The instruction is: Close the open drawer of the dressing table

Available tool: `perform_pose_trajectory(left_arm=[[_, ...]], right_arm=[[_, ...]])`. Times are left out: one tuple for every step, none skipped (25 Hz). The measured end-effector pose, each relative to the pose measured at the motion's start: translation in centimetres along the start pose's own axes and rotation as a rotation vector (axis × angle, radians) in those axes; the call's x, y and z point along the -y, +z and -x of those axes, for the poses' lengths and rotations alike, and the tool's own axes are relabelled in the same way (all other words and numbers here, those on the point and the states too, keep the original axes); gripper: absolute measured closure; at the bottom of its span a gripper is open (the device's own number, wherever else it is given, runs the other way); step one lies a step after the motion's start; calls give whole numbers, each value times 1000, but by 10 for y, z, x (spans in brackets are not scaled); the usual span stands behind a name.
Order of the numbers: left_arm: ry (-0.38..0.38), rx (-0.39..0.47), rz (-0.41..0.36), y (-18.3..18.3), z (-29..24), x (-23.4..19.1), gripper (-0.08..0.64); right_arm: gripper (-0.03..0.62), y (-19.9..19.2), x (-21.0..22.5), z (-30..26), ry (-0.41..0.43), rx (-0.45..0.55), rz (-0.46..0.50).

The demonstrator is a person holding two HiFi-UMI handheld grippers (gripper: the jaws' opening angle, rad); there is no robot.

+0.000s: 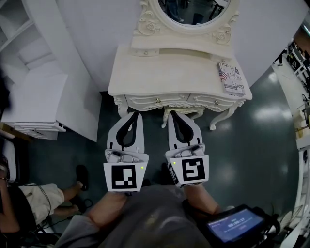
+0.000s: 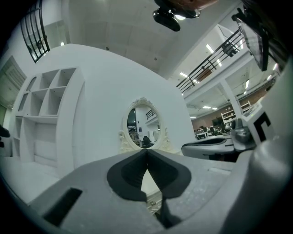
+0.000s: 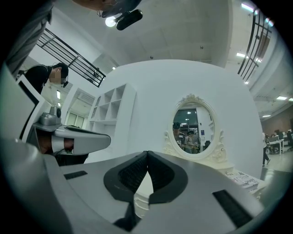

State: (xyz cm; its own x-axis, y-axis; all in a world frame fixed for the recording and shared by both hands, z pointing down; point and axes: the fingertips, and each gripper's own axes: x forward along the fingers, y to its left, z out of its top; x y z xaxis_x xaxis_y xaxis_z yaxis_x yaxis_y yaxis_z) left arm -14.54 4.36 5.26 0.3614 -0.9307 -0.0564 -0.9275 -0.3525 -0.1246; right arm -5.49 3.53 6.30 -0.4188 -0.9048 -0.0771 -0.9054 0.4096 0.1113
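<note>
The cream dressing table (image 1: 169, 72) with its oval mirror (image 1: 190, 12) stands against the white wall straight ahead. Two drawer fronts with small knobs (image 1: 157, 100) show under its front edge, and from this angle I cannot tell whether either is pulled out. My left gripper (image 1: 137, 115) and right gripper (image 1: 171, 115) hang side by side just in front of the table, both shut and empty, touching nothing. In the left gripper view the shut left gripper (image 2: 146, 150) points at the mirror (image 2: 143, 129). The right gripper (image 3: 147, 152) does the same in the right gripper view.
A printed booklet (image 1: 230, 77) lies on the table's right end. A white shelf unit (image 1: 34, 104) stands at the left. A seated person's leg and shoe (image 1: 80, 178) are on the dark floor at lower left. A screen device (image 1: 236, 225) is at my right hip.
</note>
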Motion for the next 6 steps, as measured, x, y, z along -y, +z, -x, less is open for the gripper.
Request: perform_pose_trajectory(left_arm=[[-2,2,0,0,-1,0,545],[-4,3,1,0,-2,0,545],[-5,4,2,0,-3,0,545],[-7,3,2,0,-4,0,545],[-9,3,2,0,-5,0,545],[-11,1,2,-1,-6,0,545]], right_arm=[[578,0,1,0,-2,0,1],[578,0,1,0,-4,-1,2],[578,0,2,-1,-6,-1,2],[578,0,2,-2,-7,-1,2],[578,-1,3,-2,-9,0,2],[578,-1,3,-3,-10,0,3]])
